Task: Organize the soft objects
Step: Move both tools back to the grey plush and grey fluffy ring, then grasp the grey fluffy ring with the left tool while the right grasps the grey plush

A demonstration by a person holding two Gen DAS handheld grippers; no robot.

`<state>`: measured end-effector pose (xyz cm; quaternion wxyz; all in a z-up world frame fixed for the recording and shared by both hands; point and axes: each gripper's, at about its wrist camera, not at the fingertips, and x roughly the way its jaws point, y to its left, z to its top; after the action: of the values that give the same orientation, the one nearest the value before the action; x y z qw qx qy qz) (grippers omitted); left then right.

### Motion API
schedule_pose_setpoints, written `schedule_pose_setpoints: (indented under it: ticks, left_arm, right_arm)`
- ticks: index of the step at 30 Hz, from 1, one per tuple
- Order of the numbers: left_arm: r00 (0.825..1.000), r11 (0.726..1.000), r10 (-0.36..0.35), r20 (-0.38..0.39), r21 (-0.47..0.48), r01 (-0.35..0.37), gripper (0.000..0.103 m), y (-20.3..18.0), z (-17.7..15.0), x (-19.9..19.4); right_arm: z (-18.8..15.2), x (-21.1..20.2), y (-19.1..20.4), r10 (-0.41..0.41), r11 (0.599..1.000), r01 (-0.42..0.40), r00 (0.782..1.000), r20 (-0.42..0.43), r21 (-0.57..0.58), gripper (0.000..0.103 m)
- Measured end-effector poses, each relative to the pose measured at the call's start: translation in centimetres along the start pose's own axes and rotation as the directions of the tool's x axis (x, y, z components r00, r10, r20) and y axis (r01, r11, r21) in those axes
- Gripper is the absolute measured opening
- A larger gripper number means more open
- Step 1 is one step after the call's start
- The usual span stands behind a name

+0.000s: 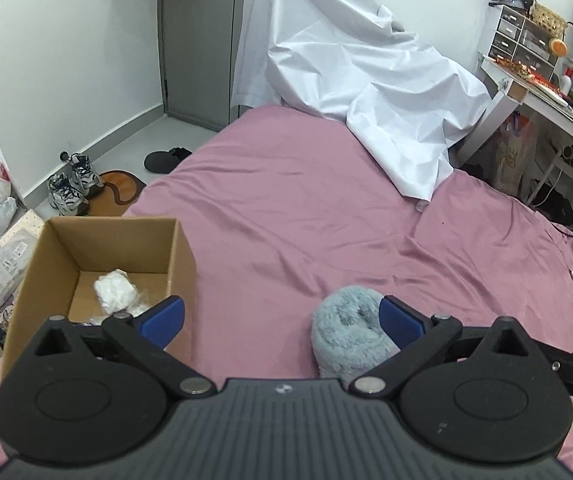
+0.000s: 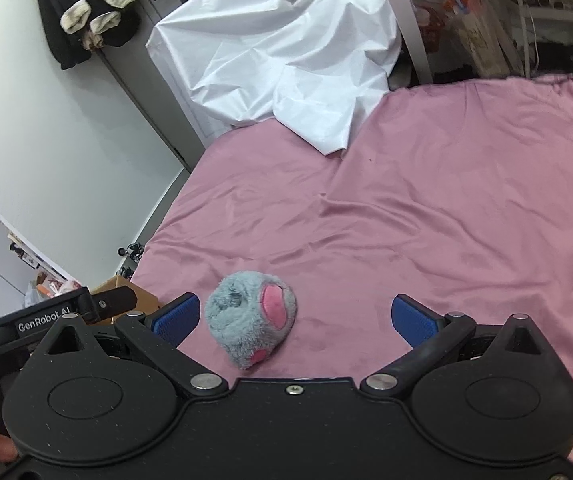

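We see a fluffy grey plush toy (image 2: 250,320) on a smooth, faintly glossy pink bedsheet (image 2: 426,220). The box (image 1: 98,248) is matt brown cardboard. We note creased white sheeting (image 1: 366,80) with a slight sheen.

1. A fluffy grey-blue plush slipper with pink patches (image 2: 251,326) lies curled on its side on the pink bedsheet (image 2: 426,220).
2. A crumpled white soft bundle (image 1: 115,290) rests inside the open brown cardboard box (image 1: 182,256), left of the slipper.

Pink bed (image 1: 286,208), sheet creased. White cover (image 1: 366,80) heaped at the far edge, one flap spilling onto the bed. Sneakers (image 1: 71,187) on the floor off the left edge, brown mat (image 1: 120,192) beside them. Cluttered desk (image 1: 546,92) past the far right corner. Dark jacket (image 2: 86,8) hangs on the door.
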<state>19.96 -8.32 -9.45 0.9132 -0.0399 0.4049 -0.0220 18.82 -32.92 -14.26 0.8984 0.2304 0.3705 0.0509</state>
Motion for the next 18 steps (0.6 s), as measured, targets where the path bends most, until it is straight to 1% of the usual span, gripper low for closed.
schedule_pose_setpoints:
  ticks: [7,13,16,18]
  left_arm:
    - [1.000,1.000,-0.014,-0.014,0.012,0.014,0.102,-1.4,-0.3,1.4]
    - [0.998,0.999,-0.033,-0.051,0.017,0.034,0.101,-2.5,-0.8,3.2]
    - [0.997,0.999,-0.047,-0.056,0.000,0.047,0.099,-2.7,-1.0,4.1]
    - [0.997,0.999,-0.049,-0.057,-0.009,0.049,0.091,-2.9,-1.1,4.6]
  right_arm:
    - [-0.1,1.6,-1.4,0.031,0.998,-0.028,0.998,-0.046,0.052,0.103]
    - [-0.1,2.9,-3.3,0.064,0.987,-0.053,0.996,-0.065,0.151,0.103]
    - [-0.2,3.7,-3.9,0.078,0.982,-0.064,0.994,-0.073,0.178,0.100]
    - [-0.2,4.2,-4.2,0.094,0.979,-0.077,0.992,-0.083,0.188,0.092]
